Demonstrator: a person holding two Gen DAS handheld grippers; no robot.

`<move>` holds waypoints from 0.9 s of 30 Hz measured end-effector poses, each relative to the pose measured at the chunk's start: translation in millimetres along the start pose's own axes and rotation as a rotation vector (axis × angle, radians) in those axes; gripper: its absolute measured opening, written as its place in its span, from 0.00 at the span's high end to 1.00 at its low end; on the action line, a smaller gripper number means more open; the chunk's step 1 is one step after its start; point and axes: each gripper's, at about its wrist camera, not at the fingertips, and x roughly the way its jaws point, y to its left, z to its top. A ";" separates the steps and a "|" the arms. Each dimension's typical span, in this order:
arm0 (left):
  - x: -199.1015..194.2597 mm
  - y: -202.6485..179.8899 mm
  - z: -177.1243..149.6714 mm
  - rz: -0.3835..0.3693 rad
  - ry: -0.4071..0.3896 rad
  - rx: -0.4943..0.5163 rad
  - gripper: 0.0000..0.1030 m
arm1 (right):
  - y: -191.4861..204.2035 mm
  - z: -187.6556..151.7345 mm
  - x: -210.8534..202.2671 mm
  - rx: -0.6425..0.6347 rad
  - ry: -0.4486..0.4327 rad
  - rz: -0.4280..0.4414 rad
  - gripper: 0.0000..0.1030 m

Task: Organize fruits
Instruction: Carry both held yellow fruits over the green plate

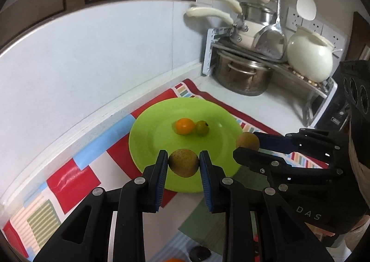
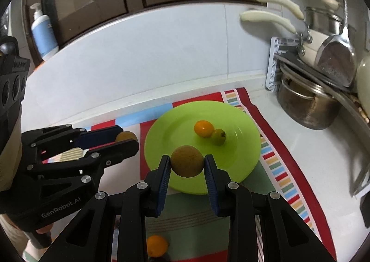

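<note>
My left tool (image 1: 183,162) is clenched on a brown speckled fruit (image 1: 183,163), holding it over the near edge of the green plate (image 1: 150,137). My right tool (image 2: 187,164) grips a second brown fruit (image 2: 187,164) the same way, above the plate's near rim. On the plate an orange fruit (image 1: 184,126) and a small green fruit (image 1: 202,127) lie touching each other. The plate rests on a striped mat (image 1: 71,176) on the worktop (image 1: 266,109), near the wall. Another orange fruit (image 2: 156,245) lies on the mat below my right tool. Pots on a rack (image 1: 242,72) stand in the far corner.
</note>
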 end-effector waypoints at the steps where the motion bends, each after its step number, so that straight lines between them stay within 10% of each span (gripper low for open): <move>1: 4.2 1.1 0.8 0.001 0.006 0.003 0.73 | -0.2 0.6 3.6 0.001 0.006 -0.001 0.70; 27: 88.2 17.1 -3.2 -0.033 0.179 0.002 0.73 | -29.5 -4.7 80.2 0.040 0.148 -0.010 0.70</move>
